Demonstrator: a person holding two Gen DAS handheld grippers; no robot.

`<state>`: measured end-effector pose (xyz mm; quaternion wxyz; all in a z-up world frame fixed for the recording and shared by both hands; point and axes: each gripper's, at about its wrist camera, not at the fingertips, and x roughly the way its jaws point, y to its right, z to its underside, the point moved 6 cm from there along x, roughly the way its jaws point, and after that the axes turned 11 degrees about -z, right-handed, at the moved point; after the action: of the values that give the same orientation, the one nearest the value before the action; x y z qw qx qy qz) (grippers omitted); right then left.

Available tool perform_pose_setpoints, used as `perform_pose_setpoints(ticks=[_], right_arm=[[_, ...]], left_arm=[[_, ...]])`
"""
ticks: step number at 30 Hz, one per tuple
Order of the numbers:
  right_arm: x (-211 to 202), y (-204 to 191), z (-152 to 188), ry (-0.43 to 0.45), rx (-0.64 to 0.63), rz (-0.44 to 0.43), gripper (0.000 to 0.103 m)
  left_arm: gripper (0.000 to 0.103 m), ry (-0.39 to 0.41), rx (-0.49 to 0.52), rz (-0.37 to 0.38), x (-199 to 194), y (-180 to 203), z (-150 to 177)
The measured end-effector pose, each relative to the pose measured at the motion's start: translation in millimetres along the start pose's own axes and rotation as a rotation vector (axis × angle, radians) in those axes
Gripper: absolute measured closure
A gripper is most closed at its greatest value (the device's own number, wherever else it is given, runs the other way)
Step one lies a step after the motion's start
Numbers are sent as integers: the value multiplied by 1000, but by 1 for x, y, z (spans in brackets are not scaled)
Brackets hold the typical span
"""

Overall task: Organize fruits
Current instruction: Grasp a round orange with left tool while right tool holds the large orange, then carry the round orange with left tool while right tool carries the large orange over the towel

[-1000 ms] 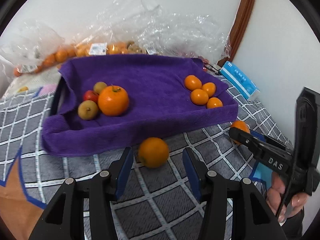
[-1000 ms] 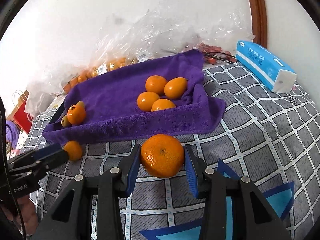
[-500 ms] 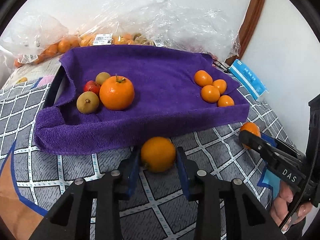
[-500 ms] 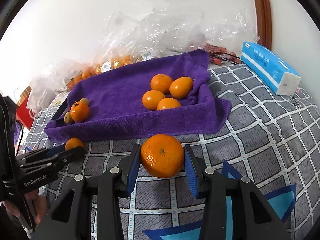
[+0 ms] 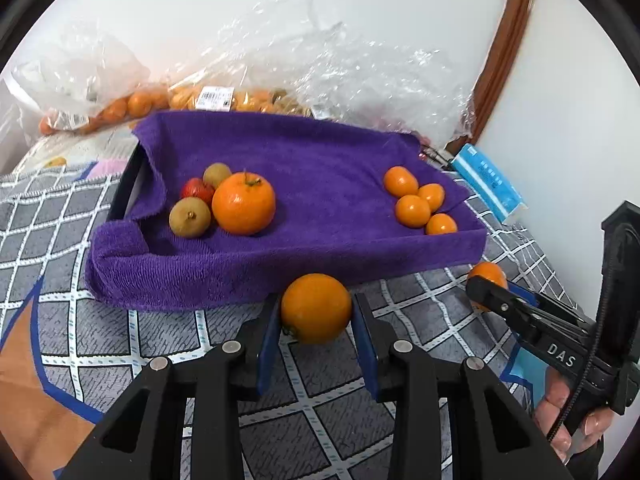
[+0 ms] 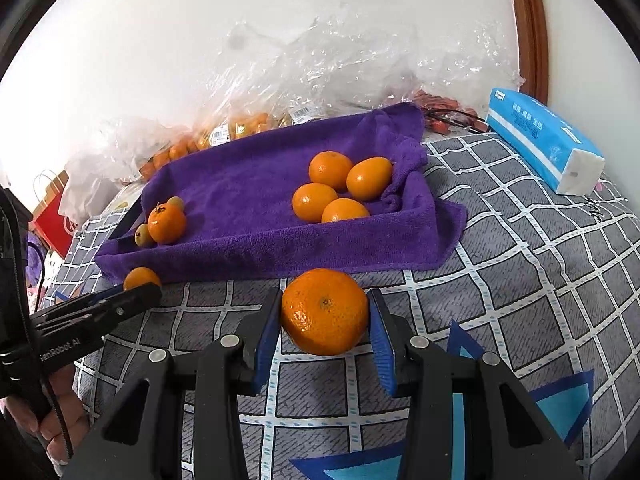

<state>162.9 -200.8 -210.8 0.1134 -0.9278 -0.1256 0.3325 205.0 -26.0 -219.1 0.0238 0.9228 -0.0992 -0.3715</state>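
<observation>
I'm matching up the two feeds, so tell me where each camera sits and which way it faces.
Left wrist: on the left gripper, angled down its fingers at an orange they clamp and the purple towel beyond; the right gripper and hand show at right.
Right wrist: on the right gripper, angled down at a bigger orange it clamps and the same towel; the left gripper shows at left.
Shared: towel, four small oranges, tissue pack, plastic bags.

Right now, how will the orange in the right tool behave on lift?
The orange is round, so it would probably roll if released. Its dimpled peel likely grips the blue pads well. The right tool pinches it near mid-height, so slip seems unlikely.
</observation>
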Motion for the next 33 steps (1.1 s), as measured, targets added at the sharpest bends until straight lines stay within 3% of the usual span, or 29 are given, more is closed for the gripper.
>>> perform_pose_setpoints(ticks=[33], right_arm=[[-17,-15,-4,80,-64,-23,61]], left_arm=[[70,176,-21,-8,-36,-3,-9]])
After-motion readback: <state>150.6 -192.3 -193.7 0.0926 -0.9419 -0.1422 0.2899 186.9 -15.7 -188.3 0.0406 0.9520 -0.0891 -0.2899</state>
